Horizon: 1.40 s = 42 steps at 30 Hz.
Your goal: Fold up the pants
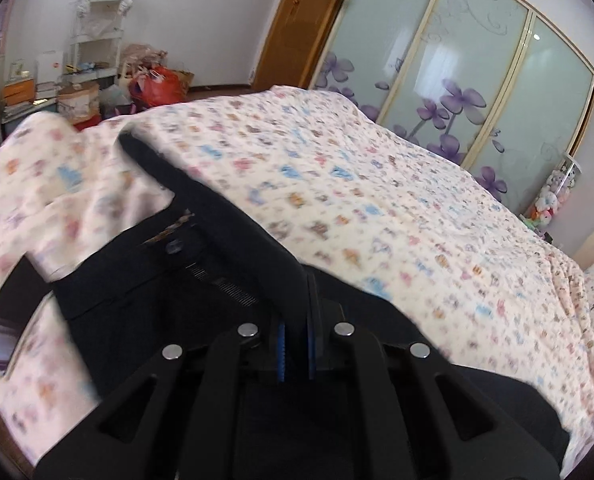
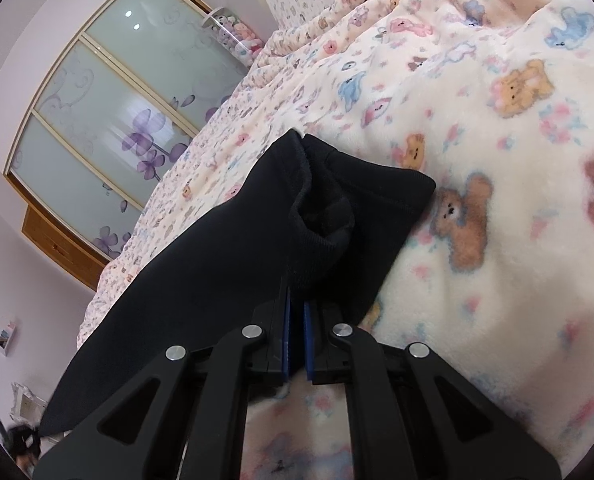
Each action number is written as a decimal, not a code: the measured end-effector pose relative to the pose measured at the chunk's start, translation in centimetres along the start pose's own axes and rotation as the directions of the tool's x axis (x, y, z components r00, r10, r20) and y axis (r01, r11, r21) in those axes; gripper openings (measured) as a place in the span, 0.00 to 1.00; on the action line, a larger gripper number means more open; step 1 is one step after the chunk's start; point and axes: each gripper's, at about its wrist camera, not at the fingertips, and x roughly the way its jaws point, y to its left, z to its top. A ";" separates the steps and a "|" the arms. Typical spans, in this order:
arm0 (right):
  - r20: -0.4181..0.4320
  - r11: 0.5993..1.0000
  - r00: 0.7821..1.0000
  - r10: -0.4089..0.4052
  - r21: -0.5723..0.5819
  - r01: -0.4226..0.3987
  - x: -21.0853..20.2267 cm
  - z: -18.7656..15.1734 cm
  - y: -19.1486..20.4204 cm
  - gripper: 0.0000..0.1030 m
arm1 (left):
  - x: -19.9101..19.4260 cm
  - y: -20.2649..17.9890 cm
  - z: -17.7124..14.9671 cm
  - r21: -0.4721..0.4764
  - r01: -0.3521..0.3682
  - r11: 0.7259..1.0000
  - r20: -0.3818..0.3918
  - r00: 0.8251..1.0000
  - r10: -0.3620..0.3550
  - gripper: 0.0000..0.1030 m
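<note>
Black pants (image 1: 145, 292) lie on a bed with a cream bear-print blanket (image 1: 337, 184). In the left wrist view the waist end shows, with a button and open zipper. My left gripper (image 1: 296, 344) is shut on the waistband edge, which rises ahead of it. In the right wrist view the leg end of the pants (image 2: 257, 240) shows, with both cuffs bunched together. My right gripper (image 2: 297, 340) is shut on the cuff fabric, just above the blanket (image 2: 497, 200).
A wardrobe with frosted glass doors and purple flowers (image 1: 477, 92) runs along the bed's far side. A wooden door (image 1: 297, 28), white shelves and clutter (image 1: 97, 80) stand at the far wall. A container of plush toys (image 1: 553, 200) stands by the wardrobe.
</note>
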 end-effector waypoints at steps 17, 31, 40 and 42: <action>0.026 0.997 0.999 -0.027 -0.071 0.029 -3.0 5.9 2.1 0.05 | -0.3 6.1 -10.7 -0.059 -0.078 0.995 -0.078 0.994 0.074 0.07; -0.114 0.987 0.982 -0.149 -0.072 0.142 -1.0 3.4 -1.7 0.05 | 0.9 10.4 -8.8 -0.254 0.043 0.966 -0.107 0.992 -0.073 0.31; -0.113 0.987 0.983 -0.146 -0.080 0.137 -0.9 3.5 -1.8 0.05 | 2.0 14.4 -5.2 -0.419 0.024 0.908 -0.099 0.993 -0.071 0.26; -0.111 0.988 0.984 -0.142 -0.076 0.134 -0.9 3.5 -1.8 0.05 | 1.7 14.6 -5.3 -0.407 -0.010 0.913 -0.097 0.995 -0.032 0.12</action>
